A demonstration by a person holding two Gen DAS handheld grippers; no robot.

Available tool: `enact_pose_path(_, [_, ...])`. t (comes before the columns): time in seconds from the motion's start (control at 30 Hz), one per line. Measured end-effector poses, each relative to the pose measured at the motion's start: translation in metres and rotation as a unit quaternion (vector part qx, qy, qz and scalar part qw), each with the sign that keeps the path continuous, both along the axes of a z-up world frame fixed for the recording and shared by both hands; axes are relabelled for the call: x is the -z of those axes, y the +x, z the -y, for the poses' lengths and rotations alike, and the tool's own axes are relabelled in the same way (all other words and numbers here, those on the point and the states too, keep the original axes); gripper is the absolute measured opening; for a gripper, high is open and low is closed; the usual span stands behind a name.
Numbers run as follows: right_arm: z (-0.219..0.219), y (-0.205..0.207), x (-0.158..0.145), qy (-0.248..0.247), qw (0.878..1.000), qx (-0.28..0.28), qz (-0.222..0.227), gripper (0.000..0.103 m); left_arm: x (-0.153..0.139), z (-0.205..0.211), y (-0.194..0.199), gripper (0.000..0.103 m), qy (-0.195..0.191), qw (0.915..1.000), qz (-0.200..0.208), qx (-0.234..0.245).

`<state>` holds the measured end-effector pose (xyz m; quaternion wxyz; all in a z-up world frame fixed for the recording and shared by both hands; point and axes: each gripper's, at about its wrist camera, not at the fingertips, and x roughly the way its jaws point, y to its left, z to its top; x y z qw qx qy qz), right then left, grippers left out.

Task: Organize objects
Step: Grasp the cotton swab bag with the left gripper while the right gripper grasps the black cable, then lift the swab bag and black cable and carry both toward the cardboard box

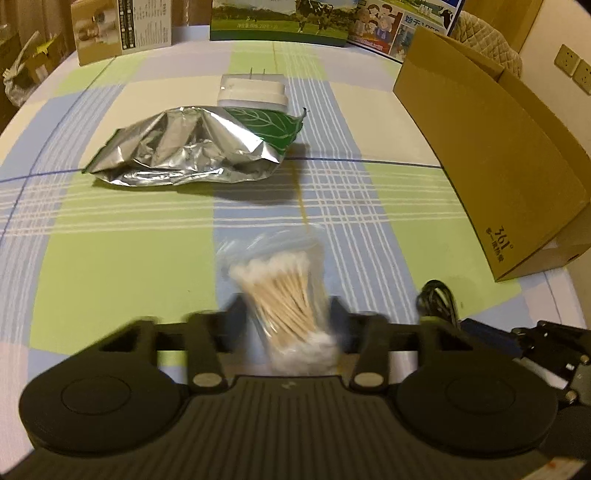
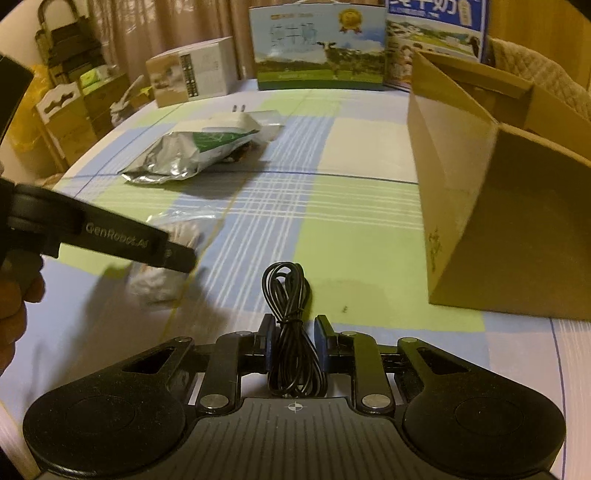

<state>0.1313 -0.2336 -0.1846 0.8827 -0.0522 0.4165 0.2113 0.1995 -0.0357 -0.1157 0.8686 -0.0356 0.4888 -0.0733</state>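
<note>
A clear bag of cotton swabs [image 1: 286,295] sits between the fingers of my left gripper [image 1: 287,312], which is shut on it; the picture there is blurred. From the right wrist view the same bag [image 2: 162,273] hangs under the left gripper's finger [image 2: 177,254]. My right gripper [image 2: 293,343] is shut on a coiled black cable [image 2: 290,295], blue pads pressing both its sides just above the checked tablecloth [image 2: 351,236]. A crumpled silver and green foil pouch [image 1: 192,147] lies further back, with a white plug adapter [image 1: 253,92] behind it.
An open brown cardboard box [image 1: 491,162] stands at the right, also seen close by [image 2: 498,206]. Printed cartons [image 1: 280,22] and a small box [image 1: 122,29] line the table's far edge. A hand [image 2: 14,306] holds the left gripper.
</note>
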Motion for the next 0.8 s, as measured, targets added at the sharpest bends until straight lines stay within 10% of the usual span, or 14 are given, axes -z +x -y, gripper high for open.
enact_pose_path(0.8, [0.026, -0.032, -0.057, 0.045, 0.998, 0.034, 0.023, 0.0, -0.069, -0.021, -0.071, 0.019, -0.03, 0.9988, 0.037, -0.006])
